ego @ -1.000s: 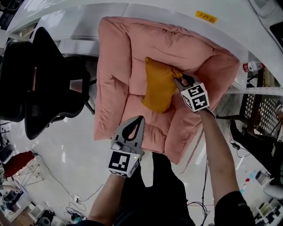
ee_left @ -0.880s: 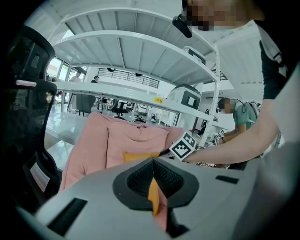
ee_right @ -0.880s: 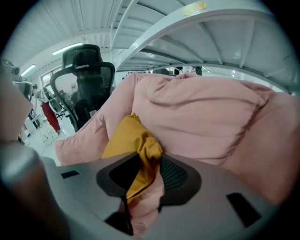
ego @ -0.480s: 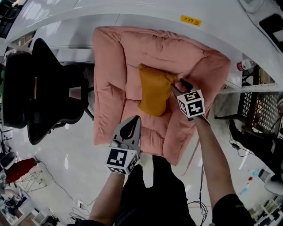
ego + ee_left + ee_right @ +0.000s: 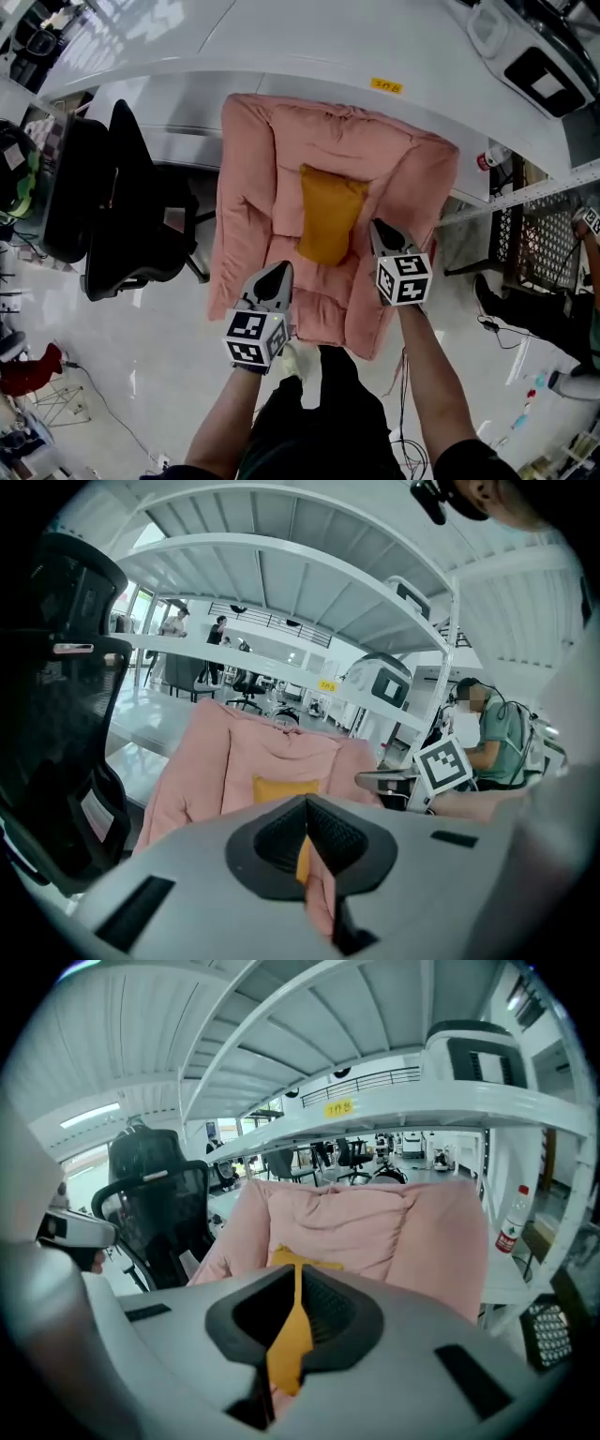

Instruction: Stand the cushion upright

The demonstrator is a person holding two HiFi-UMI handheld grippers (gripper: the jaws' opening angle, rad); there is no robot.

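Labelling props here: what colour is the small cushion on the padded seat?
Mustard yellow. The cushion shows best in the head view, on the pink seat.

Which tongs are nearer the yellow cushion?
Right. The right tongs, jaws just closed empty, sit just right of the yellow cushion; the left tongs hang farther below its lower-left corner.

A glossy white floor point(image 5: 122, 375) is seen below. A black office chair point(image 5: 122, 216) is parked left of a pink padded armchair point(image 5: 248, 187), which is backed against a white table point(image 5: 281, 47) marked by a yellow label point(image 5: 385, 86). A wire-mesh rack point(image 5: 536, 234) is placed at the right.
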